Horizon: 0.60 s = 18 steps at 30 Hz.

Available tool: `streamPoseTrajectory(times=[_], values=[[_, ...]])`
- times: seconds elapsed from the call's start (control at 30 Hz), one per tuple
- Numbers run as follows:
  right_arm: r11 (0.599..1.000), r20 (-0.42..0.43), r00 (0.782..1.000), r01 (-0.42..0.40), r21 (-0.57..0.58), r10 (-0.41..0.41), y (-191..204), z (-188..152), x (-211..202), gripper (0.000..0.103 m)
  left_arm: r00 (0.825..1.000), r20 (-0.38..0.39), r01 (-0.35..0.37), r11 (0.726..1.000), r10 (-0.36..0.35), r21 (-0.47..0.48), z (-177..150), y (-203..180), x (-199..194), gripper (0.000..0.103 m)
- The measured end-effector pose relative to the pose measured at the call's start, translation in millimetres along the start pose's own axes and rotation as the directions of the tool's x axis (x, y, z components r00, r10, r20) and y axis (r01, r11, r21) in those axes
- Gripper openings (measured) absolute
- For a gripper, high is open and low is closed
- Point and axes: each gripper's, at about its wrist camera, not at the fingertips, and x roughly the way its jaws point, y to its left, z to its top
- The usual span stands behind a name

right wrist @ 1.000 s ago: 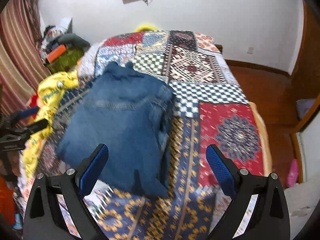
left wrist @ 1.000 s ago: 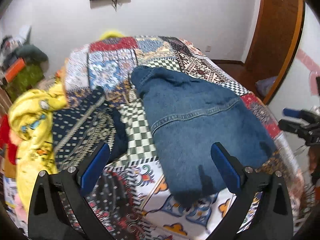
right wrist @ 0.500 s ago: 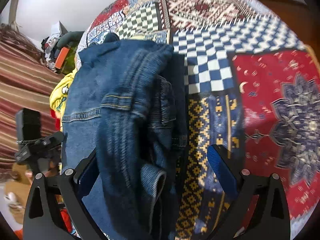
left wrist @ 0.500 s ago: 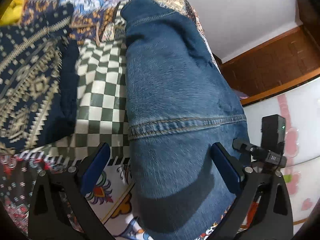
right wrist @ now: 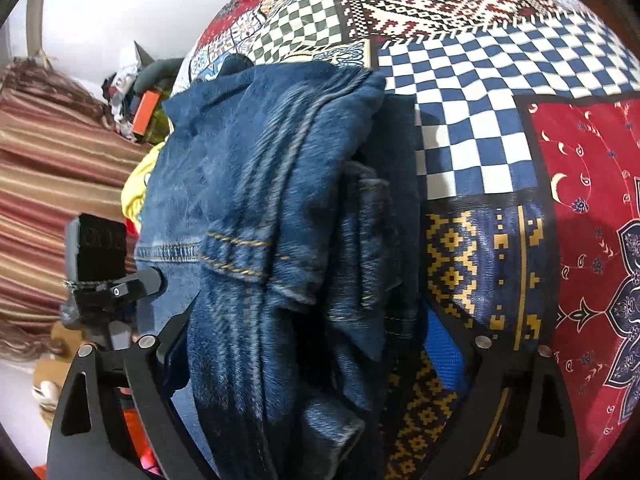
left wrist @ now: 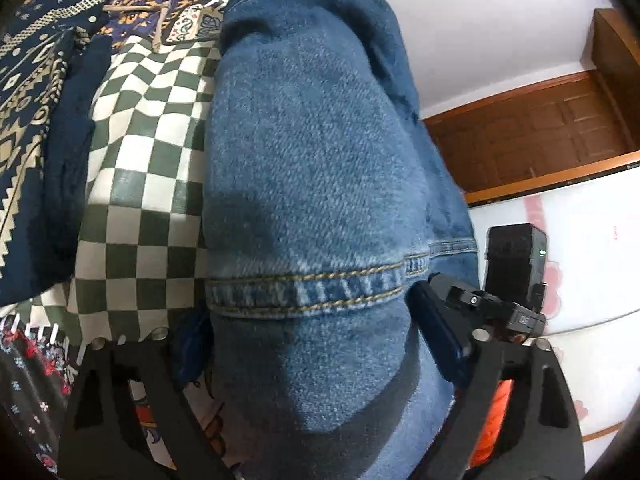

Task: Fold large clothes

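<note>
Left claw spread wide around the near end of the folded blue denim garment, jaws just drawn somewhat closer, cloth bulging between them. Blue pad on the 3 o'clock finger right against the denim edge; pad on the 9 o'clock finger mostly hidden behind the fold, so firm pressing cannot be told. Right claw likewise astride the same bundle at its opposite flank, jaws also just narrowed, thick stacked folds filling the gap; 3 o'clock blue pad just beside the denim, 9 o'clock pad tucked against the cloth.

Garment lying on the patchwork-patterned bedspread, long axis running from 6 o'clock up to 12 o'clock in both wrist views, collar-like end pointing toward 12, a yellow-stitched seam crossing it from 9 to 3. Green-and-white checked patch at 9 o'clock of the denim in the left view; blue-and-white checks at 2 o'clock in the right view. Dark navy patterned cloth further out at 9 o'clock in the left view. Brown wooden door at 3 o'clock.
</note>
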Motion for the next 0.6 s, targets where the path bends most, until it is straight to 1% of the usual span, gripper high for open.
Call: streamPoseTrajectory(times=[0.07,0.13,0.17,0.23,0.27,0.3,0.33,0.43,0.5,0.6], values=[[1.0,0.003,1.0,0.004,0.01,-0.004,2.4,-3.3,-1.1,0.081,1.0,0.014,-0.014,1.0,0.014,0.011,-3.1,-3.2,0.3,0.081],[1.0,0.008,1.0,0.004,0.018,-0.004,3.6,-4.7,-4.5,0.067,1.0,0.025,-0.019,1.0,0.018,0.024,-7.5,-7.3,-3.8,0.072],[1.0,0.011,1.0,0.001,0.016,-0.001,7.0,-6.8,-7.5,0.062,0.999,0.026,-0.019,0.999,0.019,0.028,-9.5,-9.7,-6.2,0.07],[1.0,0.023,1.0,0.007,0.004,-0.007,17.6,-9.1,-13.6,0.045,0.999,0.03,-0.026,0.998,0.024,0.054,-15.3,-20.2,-15.3,0.063],[1.0,0.025,1.0,0.014,-0.008,-0.014,25.3,-10.0,-17.4,0.043,0.999,0.034,-0.032,0.997,0.03,0.072,-16.6,-26.4,-23.3,0.061],[1.0,0.027,0.999,0.017,-0.014,-0.016,32.1,-9.9,-19.6,0.038,0.999,0.04,-0.039,0.995,0.036,0.089,-19.3,-31.9,-29.5,0.06],[1.0,0.029,0.999,0.016,-0.019,-0.015,40.0,-11.4,-22.9,0.036,0.998,0.053,-0.046,0.993,0.041,0.11,-22.8,-39.3,-38.8,0.059],[0.998,0.032,0.999,0.02,-0.063,-0.018,70.6,-15.2,-28.5,0.034,0.994,0.106,-0.056,0.985,0.039,0.162,-30.8,-57.2,-71.6,0.059],[0.995,0.055,0.998,0.026,-0.101,-0.02,93.2,-15.8,-33.0,0.034,0.989,0.145,-0.055,0.982,0.028,0.182,-32.5,-64.6,-96.4,0.059],[0.991,0.099,0.995,0.0,-0.136,0.014,127.0,-12.6,-42.0,0.034,0.978,0.207,-0.051,0.979,0.009,0.198,-32.4,-67.5,-139.7,0.059]])
